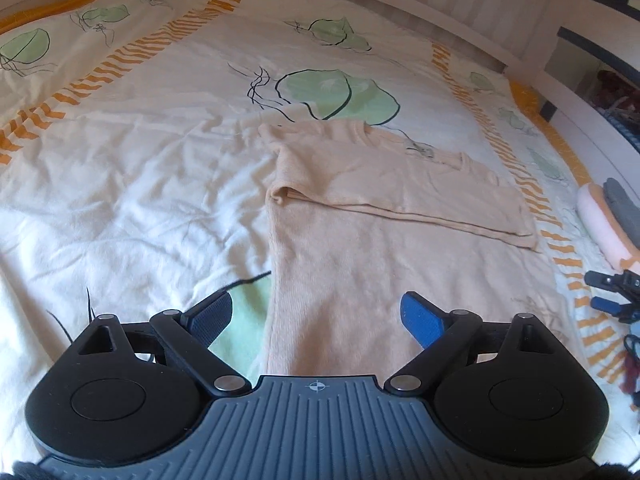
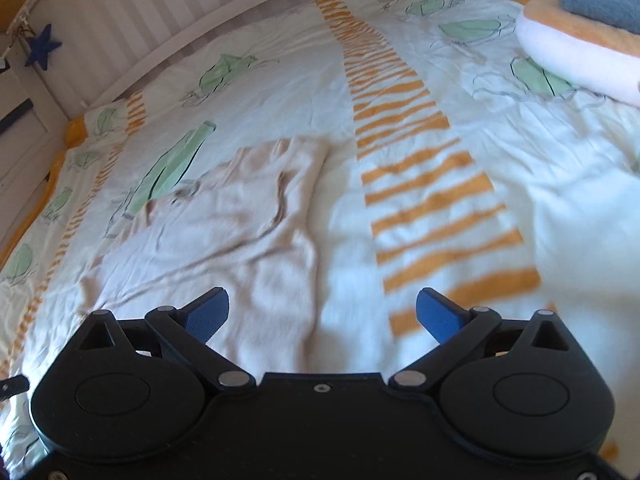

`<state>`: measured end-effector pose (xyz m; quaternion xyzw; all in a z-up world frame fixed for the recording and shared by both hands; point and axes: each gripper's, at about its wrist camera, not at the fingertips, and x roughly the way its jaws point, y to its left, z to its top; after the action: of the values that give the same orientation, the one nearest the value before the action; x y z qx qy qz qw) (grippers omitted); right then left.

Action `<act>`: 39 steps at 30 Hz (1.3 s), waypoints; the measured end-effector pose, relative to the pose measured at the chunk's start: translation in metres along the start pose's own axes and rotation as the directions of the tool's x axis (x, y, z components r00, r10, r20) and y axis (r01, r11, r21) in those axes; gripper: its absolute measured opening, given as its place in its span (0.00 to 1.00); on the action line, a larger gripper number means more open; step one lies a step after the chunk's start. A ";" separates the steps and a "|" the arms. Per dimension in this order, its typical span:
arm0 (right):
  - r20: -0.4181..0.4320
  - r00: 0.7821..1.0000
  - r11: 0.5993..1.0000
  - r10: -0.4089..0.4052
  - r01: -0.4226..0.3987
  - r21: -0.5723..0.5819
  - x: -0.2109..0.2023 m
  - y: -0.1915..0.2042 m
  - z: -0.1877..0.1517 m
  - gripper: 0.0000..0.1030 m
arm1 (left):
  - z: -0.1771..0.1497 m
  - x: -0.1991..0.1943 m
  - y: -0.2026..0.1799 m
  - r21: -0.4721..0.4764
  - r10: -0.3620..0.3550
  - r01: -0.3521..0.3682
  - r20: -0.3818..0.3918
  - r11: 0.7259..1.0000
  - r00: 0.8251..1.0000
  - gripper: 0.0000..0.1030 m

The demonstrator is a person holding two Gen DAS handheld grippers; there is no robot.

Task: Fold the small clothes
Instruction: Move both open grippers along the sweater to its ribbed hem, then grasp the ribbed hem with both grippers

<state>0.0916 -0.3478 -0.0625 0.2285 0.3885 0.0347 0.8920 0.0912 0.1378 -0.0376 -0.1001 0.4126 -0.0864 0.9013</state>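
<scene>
A small beige knit sweater [image 1: 360,208] lies flat on the bed, its neckline at the far end and one sleeve folded across the chest. My left gripper [image 1: 320,320] is open and empty, just above the sweater's near hem at its left edge. In the right wrist view the same sweater [image 2: 240,224] lies rumpled, left of centre. My right gripper [image 2: 322,314] is open and empty over the sweater's right edge and the bare cover. The right gripper also shows in the left wrist view at the far right [image 1: 612,292].
The bed cover [image 1: 120,184] is white with green leaves and orange stripes [image 2: 420,184]. A stack of folded clothes, pink, orange and grey, sits at the right [image 2: 580,40], also in the left wrist view [image 1: 608,216]. A white slatted bed frame [image 2: 120,24] runs along the far side.
</scene>
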 end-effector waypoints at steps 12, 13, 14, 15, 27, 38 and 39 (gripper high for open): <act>-0.156 0.988 0.998 0.015 -0.023 -0.053 -0.037 0.034 -0.054 1.00 | -0.057 -0.014 0.000 -0.034 -0.027 0.024 -0.092 0.999 0.995 0.89; -0.170 0.985 0.998 0.013 -0.024 -0.062 -0.037 0.037 -0.058 1.00 | -0.061 -0.014 0.000 -0.040 -0.031 0.027 -0.099 0.999 0.995 0.89; -0.184 0.983 0.997 0.008 -0.021 -0.071 -0.037 0.039 -0.061 1.00 | -0.064 -0.013 0.000 -0.043 -0.035 0.030 -0.104 0.999 0.994 0.89; -0.195 0.981 0.997 0.002 -0.018 -0.078 -0.037 0.041 -0.064 1.00 | -0.068 -0.013 -0.001 -0.036 -0.032 0.028 -0.106 0.999 0.994 0.89; -0.302 0.953 0.996 -0.008 -0.020 -0.090 -0.018 0.055 -0.088 1.00 | -0.076 0.004 -0.008 0.030 -0.032 0.037 -0.154 0.999 0.988 0.99; -0.330 0.941 0.995 0.077 -0.094 -0.036 -0.015 0.051 -0.090 1.00 | -0.076 0.010 -0.010 0.039 -0.043 0.050 -0.181 0.998 0.983 0.99; -0.334 0.939 0.994 0.086 -0.103 -0.033 -0.015 0.051 -0.090 1.00 | -0.076 0.010 -0.010 0.041 -0.042 0.051 -0.184 0.998 0.982 0.99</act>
<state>0.0227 -0.2718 -0.0837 0.2155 0.5206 0.1253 0.8166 0.0394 0.1173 -0.0908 -0.0806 0.4893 -0.1257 0.8592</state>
